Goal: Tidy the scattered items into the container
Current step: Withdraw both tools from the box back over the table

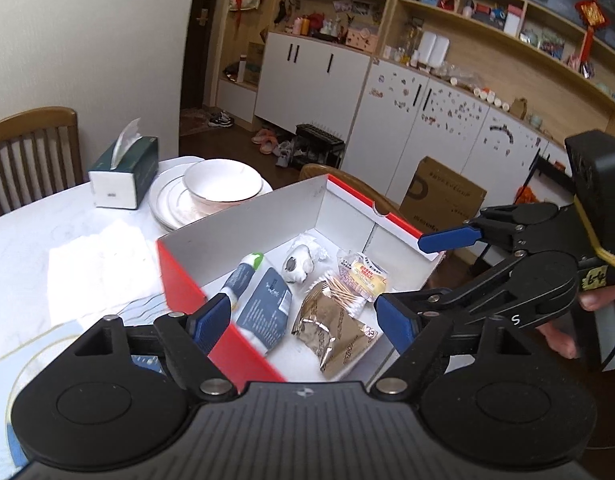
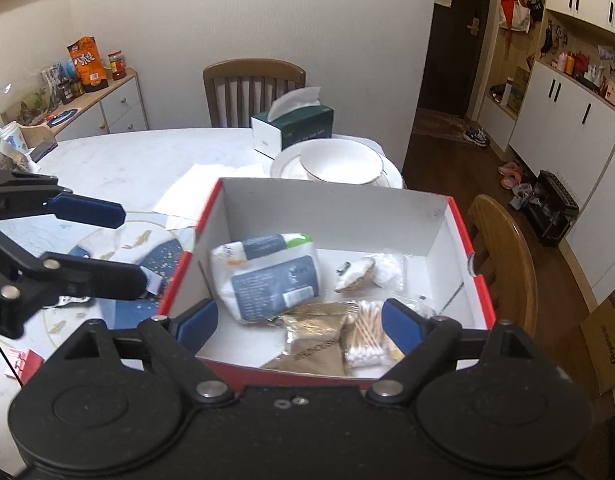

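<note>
A red shoe box (image 1: pixel 187 292) (image 2: pixel 335 208) with white inside stands open on the table. In it lie a blue-and-white pouch (image 1: pixel 267 304) (image 2: pixel 271 288), a green-capped tube (image 1: pixel 243 276), a brown foil packet (image 1: pixel 331 328) (image 2: pixel 315 336), a pack of cotton swabs (image 1: pixel 343 292) (image 2: pixel 365 336), a yellow snack packet (image 1: pixel 365 276) and a white wrapped object (image 1: pixel 299 266) (image 2: pixel 359 274). My left gripper (image 1: pixel 303 320) (image 2: pixel 131 246) hangs open at the box's left side, with nothing between its fingers. My right gripper (image 2: pixel 299 322) (image 1: pixel 407 270) hovers open over the box's near edge, also holding nothing.
A green tissue box (image 1: pixel 123 172) (image 2: pixel 291 126), stacked plates with a bowl (image 1: pixel 211 192) (image 2: pixel 339 164) and a white napkin (image 1: pixel 99 268) lie behind the box. A blue fish placemat (image 2: pixel 119 248) and a small red-and-white item (image 2: pixel 23 360) lie to its left. Wooden chairs (image 2: pixel 503 256) border the table.
</note>
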{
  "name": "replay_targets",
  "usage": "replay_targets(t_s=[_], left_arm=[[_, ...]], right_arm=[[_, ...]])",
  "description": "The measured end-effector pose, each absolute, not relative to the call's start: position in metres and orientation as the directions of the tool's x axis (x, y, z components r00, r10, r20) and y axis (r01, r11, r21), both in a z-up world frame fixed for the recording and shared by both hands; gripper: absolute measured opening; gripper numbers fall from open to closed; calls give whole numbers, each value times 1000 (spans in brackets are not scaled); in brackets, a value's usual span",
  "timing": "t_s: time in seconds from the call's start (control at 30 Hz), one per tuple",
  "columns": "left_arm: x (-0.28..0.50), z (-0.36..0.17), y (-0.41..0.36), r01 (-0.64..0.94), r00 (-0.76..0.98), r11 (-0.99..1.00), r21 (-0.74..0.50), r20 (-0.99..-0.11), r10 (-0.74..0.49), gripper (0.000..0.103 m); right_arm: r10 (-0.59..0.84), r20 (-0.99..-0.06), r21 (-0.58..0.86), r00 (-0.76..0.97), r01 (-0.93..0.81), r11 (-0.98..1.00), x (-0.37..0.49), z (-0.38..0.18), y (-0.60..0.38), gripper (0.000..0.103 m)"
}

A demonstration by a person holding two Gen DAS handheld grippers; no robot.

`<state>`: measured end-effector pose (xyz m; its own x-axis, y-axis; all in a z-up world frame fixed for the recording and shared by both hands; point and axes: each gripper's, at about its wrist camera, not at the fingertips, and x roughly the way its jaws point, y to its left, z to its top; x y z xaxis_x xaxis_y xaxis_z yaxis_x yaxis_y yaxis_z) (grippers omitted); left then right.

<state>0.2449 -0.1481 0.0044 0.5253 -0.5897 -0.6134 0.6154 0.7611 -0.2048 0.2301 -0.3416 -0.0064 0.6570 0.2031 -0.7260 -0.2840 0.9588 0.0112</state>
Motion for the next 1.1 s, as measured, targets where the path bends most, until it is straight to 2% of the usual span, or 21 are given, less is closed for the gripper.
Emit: replay_targets(t_s=[0.1, 0.33, 0.4, 0.47, 0.9, 1.1], left_arm=[[236, 8, -130, 603, 528, 768, -218, -613, -588, 85], [220, 9, -81, 561, 539, 790, -249, -615, -576, 86], [215, 8, -66, 553, 544, 794, -252, -613, -573, 90], [210, 6, -52, 541, 554, 804, -249, -613, -563, 101], [189, -18, 30, 462, 613, 862, -208, -627, -480, 102], [173, -32, 54, 477, 609, 859, -186, -635, -476, 102]], right_arm=[[214, -720, 15, 660, -294, 956, 223, -3, -330, 89], [237, -710, 10, 663, -327, 945, 207, 0, -294, 90], [243, -708, 11, 663, -334, 943, 203, 0, -284, 90], [251, -708, 14, 660, -341, 940, 197, -2, -274, 90], [294, -732, 20, 614, -412, 911, 159, -22, -201, 90], [317, -748, 37, 583, -440, 897, 144, -35, -170, 90]])
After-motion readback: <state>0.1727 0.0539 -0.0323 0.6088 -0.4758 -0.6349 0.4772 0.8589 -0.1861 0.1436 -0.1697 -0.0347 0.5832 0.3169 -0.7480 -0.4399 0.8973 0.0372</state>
